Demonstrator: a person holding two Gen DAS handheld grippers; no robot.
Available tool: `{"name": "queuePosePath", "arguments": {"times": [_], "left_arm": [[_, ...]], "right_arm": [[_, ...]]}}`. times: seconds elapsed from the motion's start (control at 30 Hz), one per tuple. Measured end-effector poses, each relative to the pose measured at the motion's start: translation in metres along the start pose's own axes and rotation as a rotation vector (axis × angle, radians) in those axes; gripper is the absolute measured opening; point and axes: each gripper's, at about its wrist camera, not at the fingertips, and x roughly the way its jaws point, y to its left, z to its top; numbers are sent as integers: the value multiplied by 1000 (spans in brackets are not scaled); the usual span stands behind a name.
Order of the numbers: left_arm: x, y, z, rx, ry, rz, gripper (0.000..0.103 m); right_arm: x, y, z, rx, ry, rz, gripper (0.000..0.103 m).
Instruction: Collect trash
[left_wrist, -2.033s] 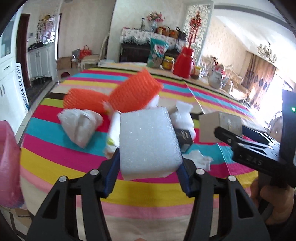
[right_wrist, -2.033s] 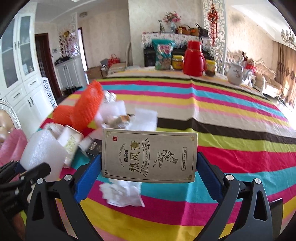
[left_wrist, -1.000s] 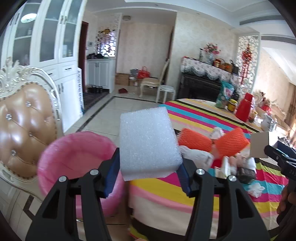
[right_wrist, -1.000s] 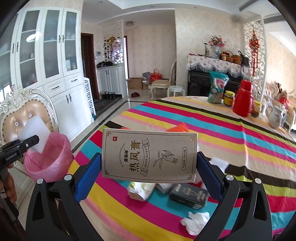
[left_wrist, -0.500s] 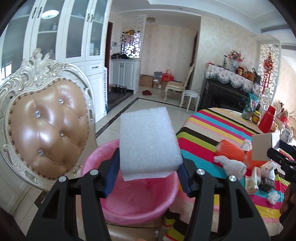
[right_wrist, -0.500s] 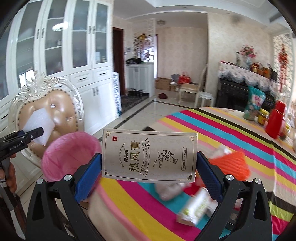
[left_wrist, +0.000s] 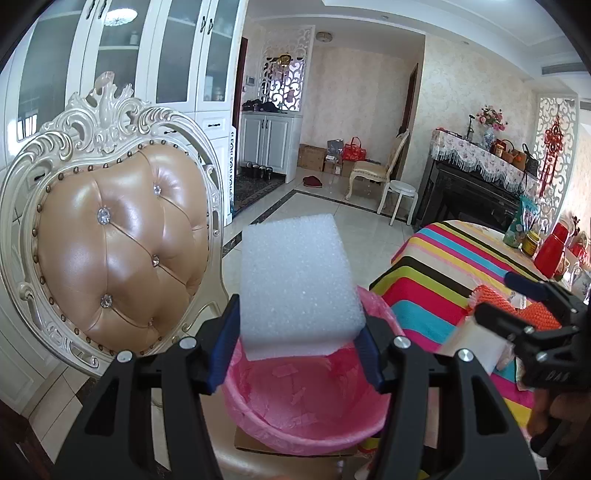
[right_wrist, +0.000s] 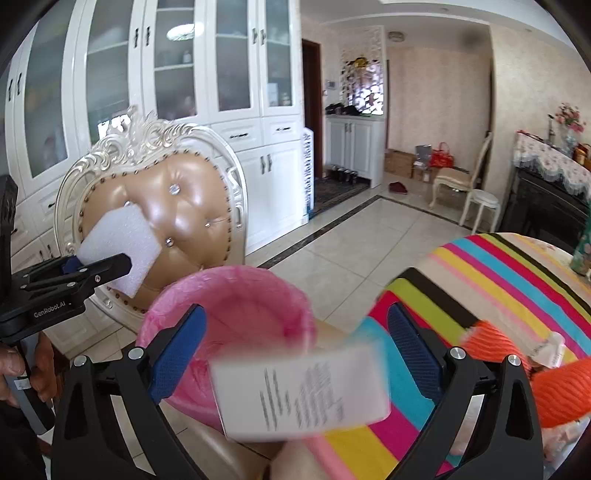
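Left gripper (left_wrist: 295, 350): closed on a foam block (left_wrist: 295, 284), held above the bin (left_wrist: 306, 413) so that release should drop it inside. Right gripper (right_wrist: 295, 350): jaws spread, gripping nothing; the box (right_wrist: 303, 391) is motion-blurred between and below them, apparently falling near the bin's rim beside the desk (right_wrist: 480, 280) edge. Foam: white, coarse-celled, rectangular. Box: pale, with printed text. Bin: pink-lined, on a chair (left_wrist: 110, 240) seat.
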Motion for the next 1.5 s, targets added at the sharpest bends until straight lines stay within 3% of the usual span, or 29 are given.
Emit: {"name": "queuePosePath", "arguments": {"times": [0.17, 0.3, 0.53, 0.63, 0.7, 0.83, 0.87, 1.03, 1.13, 1.5], "left_arm": [[10, 7, -1, -16, 18, -7, 56], [20, 6, -10, -22, 45, -21, 56], [36, 6, -20, -33, 75, -31, 56], [41, 2, -26, -41, 86, -43, 56], [41, -1, -29, -42, 90, -52, 56], [38, -9, -35, -35, 93, -68, 56], [37, -10, -36, -36, 93, -69, 56], [34, -15, -38, -24, 89, -76, 56], [38, -19, -39, -18, 99, -75, 56], [35, -30, -38, -14, 98, -77, 58]], "right_arm": [[31, 16, 3, -35, 18, 27, 87], [59, 16, -8, -25, 78, -2, 85], [47, -9, -39, 26, 126, -79, 93], [60, -8, -59, -6, 200, -129, 93], [70, -12, -75, 3, 257, -150, 74], [79, -21, -94, 24, 319, -127, 66], [79, -23, -97, 33, 327, -123, 60], [56, -29, -100, 40, 270, -128, 61], [40, -31, -97, 40, 227, -139, 70], [-7, -47, -91, 44, 123, -178, 82]]}}
